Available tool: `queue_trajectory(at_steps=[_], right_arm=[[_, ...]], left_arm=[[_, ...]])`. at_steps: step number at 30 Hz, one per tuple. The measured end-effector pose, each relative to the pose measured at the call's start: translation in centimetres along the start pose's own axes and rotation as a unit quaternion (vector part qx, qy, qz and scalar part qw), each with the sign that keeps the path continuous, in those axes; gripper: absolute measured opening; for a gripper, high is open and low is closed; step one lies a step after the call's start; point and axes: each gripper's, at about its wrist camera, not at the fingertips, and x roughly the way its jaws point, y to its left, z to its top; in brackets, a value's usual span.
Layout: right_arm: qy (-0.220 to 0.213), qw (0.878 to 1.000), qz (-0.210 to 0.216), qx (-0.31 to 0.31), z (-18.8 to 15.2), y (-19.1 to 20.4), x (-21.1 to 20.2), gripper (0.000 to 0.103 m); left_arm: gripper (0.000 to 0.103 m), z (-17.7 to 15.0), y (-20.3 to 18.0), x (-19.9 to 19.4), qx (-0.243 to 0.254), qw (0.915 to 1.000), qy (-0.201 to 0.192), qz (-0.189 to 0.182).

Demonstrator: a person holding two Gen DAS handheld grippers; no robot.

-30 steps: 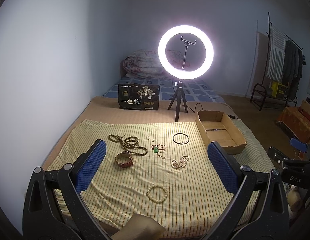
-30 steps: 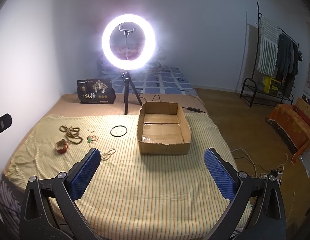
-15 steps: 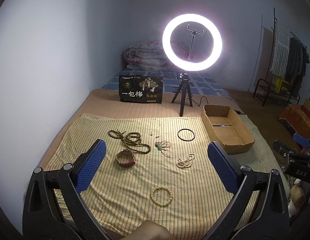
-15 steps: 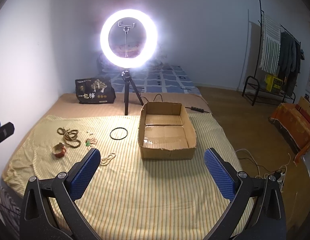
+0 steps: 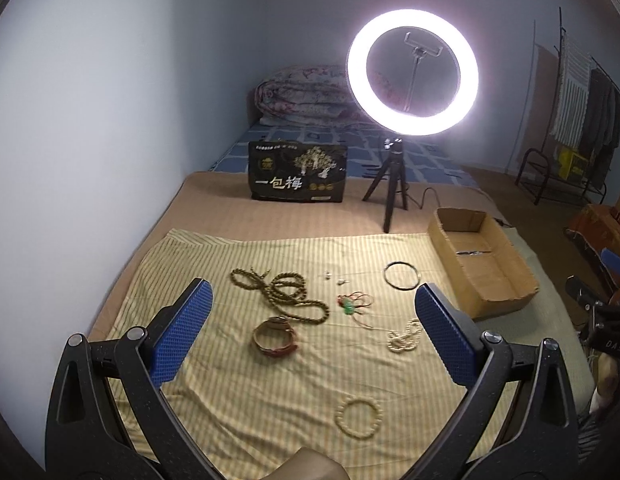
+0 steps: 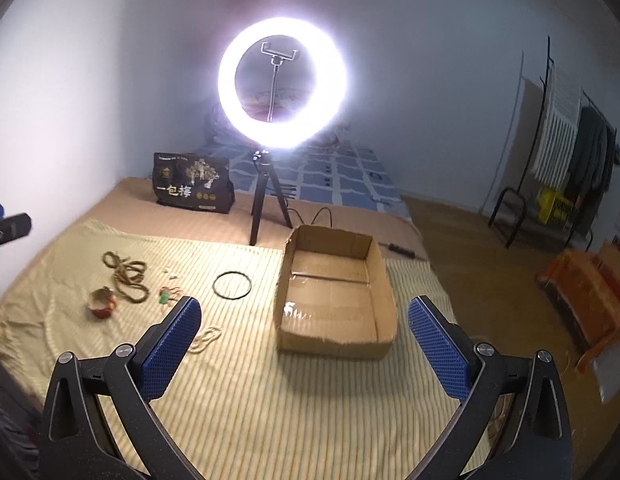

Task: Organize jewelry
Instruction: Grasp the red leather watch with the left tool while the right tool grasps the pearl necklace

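Observation:
Jewelry lies spread on a yellow striped cloth [image 5: 238, 392]: a long brown bead necklace [image 5: 286, 294], a brown-red bangle [image 5: 274, 338], a green pendant on red cord [image 5: 349, 306], a black ring [image 5: 401, 275], a white pearl strand [image 5: 403, 338] and a pale bead bracelet [image 5: 358, 417]. An open cardboard box [image 6: 333, 294] stands to the right of them. My left gripper [image 5: 311, 334] is open above the cloth, holding nothing. My right gripper [image 6: 304, 342] is open in front of the box, also with nothing in it. The right view also shows the necklace [image 6: 126, 276], the bangle [image 6: 102, 303] and the black ring [image 6: 232, 280].
A lit ring light on a small tripod [image 6: 282, 84] stands behind the cloth, its cable trailing right. A black printed bag [image 5: 296, 176] stands beside it, with a folded quilt [image 5: 306, 96] at the wall. A clothes rack [image 6: 565, 176] and an orange bag [image 6: 589, 292] are on the floor to the right.
Both grippers have moved forward over the bed; the jewelry and the box look nearer and lower. Both stay open and nothing on the cloth has moved.

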Motion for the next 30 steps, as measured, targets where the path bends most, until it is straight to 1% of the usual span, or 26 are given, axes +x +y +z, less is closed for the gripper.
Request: queue_trajectory(at_steps=[3, 5, 7, 9, 11, 13, 15, 16, 17, 19, 20, 21, 24, 26, 27, 30], right_arm=[[0.002, 1.000, 0.027, -0.010, 0.1, 0.7, 1.6, 0.103], [0.010, 0.999, 0.045, -0.015, 0.2, 1.4, 2.8, 0.103], [0.021, 0.998, 0.061, -0.022, 0.1, 2.2, 4.1, 0.103], [0.038, 0.996, 0.079, -0.029, -0.2, 3.1, 5.7, 0.103], [0.053, 0.993, 0.096, -0.034, -0.6, 3.7, 7.1, 0.103], [0.074, 0.991, 0.109, -0.038, -1.2, 4.3, 8.4, 0.103], [0.095, 0.987, 0.124, -0.038, -1.8, 4.8, 9.7, 0.103], [0.105, 0.985, 0.129, -0.037, -2.2, 4.9, 10.3, 0.103], [0.115, 0.984, 0.132, -0.036, -2.7, 5.0, 10.9, 0.103], [0.136, 0.981, 0.135, -0.031, -3.6, 5.1, 11.9, 0.102], [0.148, 0.979, 0.138, -0.025, -4.1, 5.1, 12.6, 0.099], [0.162, 0.976, 0.145, -0.020, -4.5, 5.1, 13.3, 0.094], [0.201, 0.967, 0.159, -0.009, -5.5, 5.4, 15.2, 0.080], [0.219, 0.960, 0.174, -0.003, -6.1, 5.8, 16.1, 0.079], [0.222, 0.959, 0.178, -0.004, -6.3, 6.1, 16.4, 0.079], [0.228, 0.955, 0.188, -0.019, -6.6, 7.6, 17.3, 0.079]], left_arm=[[0.103, -0.7, 1.3, 1.9, -0.005, 0.9998, 0.017, 0.002], [0.102, -1.0, 1.7, 3.6, -0.001, 0.9991, 0.042, 0.000], [0.091, -1.5, 2.1, 5.2, 0.002, 0.9979, 0.065, 0.003], [0.086, -2.1, 2.7, 6.9, 0.001, 0.9965, 0.083, 0.004], [0.083, -2.7, 3.3, 8.3, -0.016, 0.9946, 0.103, -0.002], [0.075, -3.5, 4.3, 10.0, -0.037, 0.9912, 0.127, -0.007], [0.071, -4.5, 5.1, 11.4, -0.047, 0.9888, 0.141, 0.001], [0.063, -5.0, 5.4, 11.8, -0.049, 0.9876, 0.149, 0.005], [0.059, -5.7, 6.0, 12.9, -0.060, 0.9838, 0.169, 0.006], [0.057, -6.6, 6.7, 14.0, -0.083, 0.9782, 0.191, -0.003], [0.057, -7.0, 7.2, 14.8, -0.097, 0.9747, 0.201, -0.005], [0.055, -7.3, 7.7, 15.3, -0.107, 0.9723, 0.207, -0.006], [0.053, -7.7, 8.3, 16.4, -0.122, 0.9689, 0.215, -0.007], [0.051, -7.7, 8.4, 17.2, -0.124, 0.9678, 0.219, -0.009], [0.049, -7.7, 8.5, 17.6, -0.127, 0.9668, 0.222, -0.010], [0.049, -7.8, 8.8, 18.7, -0.144, 0.9614, 0.234, -0.017]])
